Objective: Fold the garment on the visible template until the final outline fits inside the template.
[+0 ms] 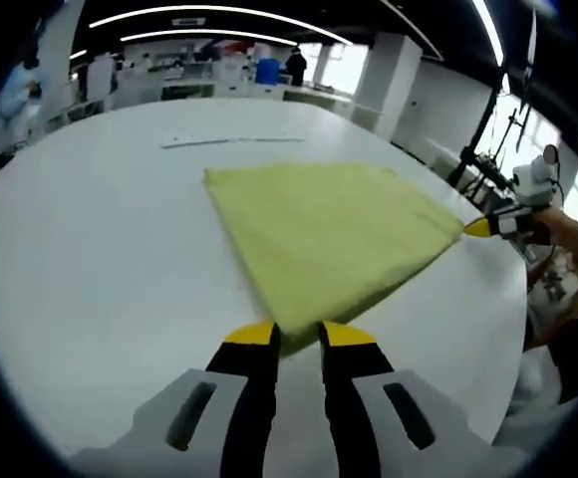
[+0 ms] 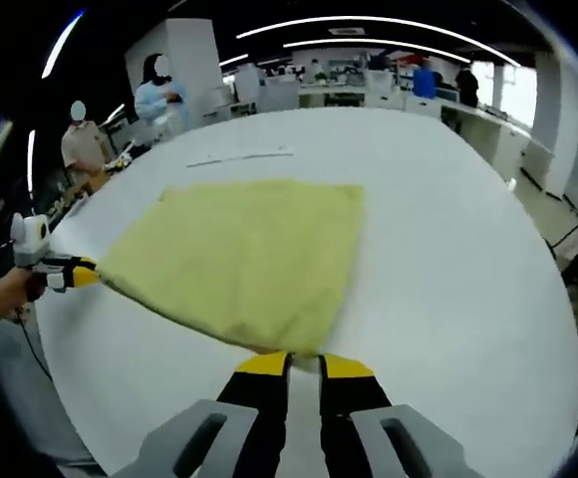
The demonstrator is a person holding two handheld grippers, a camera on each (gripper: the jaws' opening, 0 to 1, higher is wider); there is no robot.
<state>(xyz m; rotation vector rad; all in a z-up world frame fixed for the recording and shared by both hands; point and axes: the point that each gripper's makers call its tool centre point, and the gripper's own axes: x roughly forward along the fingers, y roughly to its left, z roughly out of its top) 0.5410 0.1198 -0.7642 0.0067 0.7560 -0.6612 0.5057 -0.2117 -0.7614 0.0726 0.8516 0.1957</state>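
1. Grippers first: the left gripper [image 1: 297, 339], black jaws tipped in yellow, is clenched on the near corner of a pale yellow-green fabric garment [image 1: 329, 234]. In the right gripper view, the right gripper [image 2: 304, 362] pinches another corner of the same garment [image 2: 244, 259] between nearly closed jaws.
2. Each tool also shows in the other's view, at the far corner: the right gripper [image 1: 480, 227] at the cloth's right tip, the left gripper [image 2: 82, 273] at its left tip, each held by a person's hand.
3. Cloth lies spread as a flat, roughly four-sided sheet on the round white table [image 1: 90, 259], towards its near edge, two corners pulled taut between the grippers.
4. A thin pale line [image 1: 231, 141] lies on the table beyond the garment; whether it belongs to the template I cannot tell, and no full outline is visible.
5. Progress, as a judgement: the garment looks already folded at least partly, with doubled edges, but further folding and checking against the template remain.
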